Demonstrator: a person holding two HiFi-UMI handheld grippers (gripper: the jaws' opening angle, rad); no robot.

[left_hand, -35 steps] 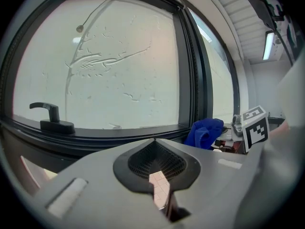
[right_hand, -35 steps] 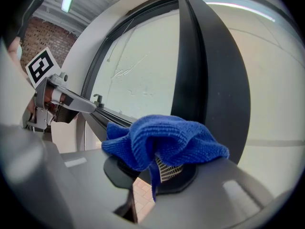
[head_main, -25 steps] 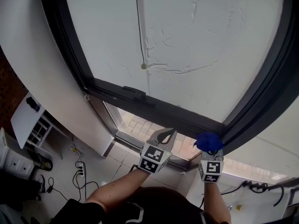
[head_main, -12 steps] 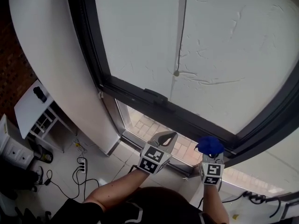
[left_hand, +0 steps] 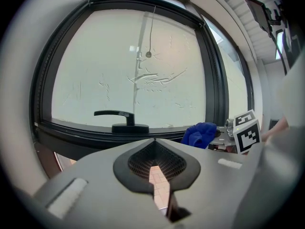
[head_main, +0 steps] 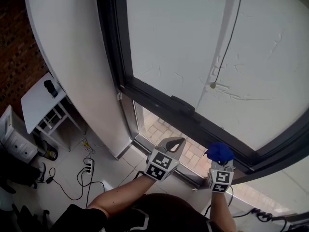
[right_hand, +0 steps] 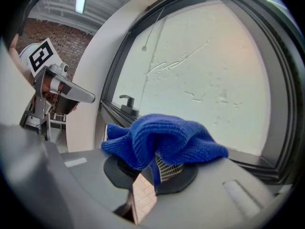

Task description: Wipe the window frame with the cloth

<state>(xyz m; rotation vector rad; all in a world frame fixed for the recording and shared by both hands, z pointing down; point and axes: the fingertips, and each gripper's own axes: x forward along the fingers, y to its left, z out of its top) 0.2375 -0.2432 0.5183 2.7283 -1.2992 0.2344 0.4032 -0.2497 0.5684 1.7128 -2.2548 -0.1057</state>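
**Clenching a bunched cloth, close under the frame's lower rail**

The right claw [right_hand: 157,168] is clenched on the blue cloth [right_hand: 162,137], but it bites only a fold near the middle. The rest heaps loosely over the tips. Just beside it, at its 9 o'clock in the head view, the left claw [left_hand: 153,144] is pressed together on nothing.

From where I stand, that small bite is the worry. Dragging it along a rail could tug the fold free and drop the cloth to the floor. Because the cloth sits as a wad and not a flat pad, the hard claw tips may meet the window frame [head_main: 193,122] before the fabric does, scraping it or skipping patches. The handle [head_main: 182,104] on the lower rail, at about 11 o'clock from the cloth, could snag a loose flap. The pull cord [head_main: 212,85] hanging in front of the pale pane at 12 o'clock could catch as well.

The cloth is deep blue with a coarse knitted weave, soft and crumpled into rounded folds. It sits at 5 o'clock in the head view, near the dark lower rail. I cannot tell whether it touches.
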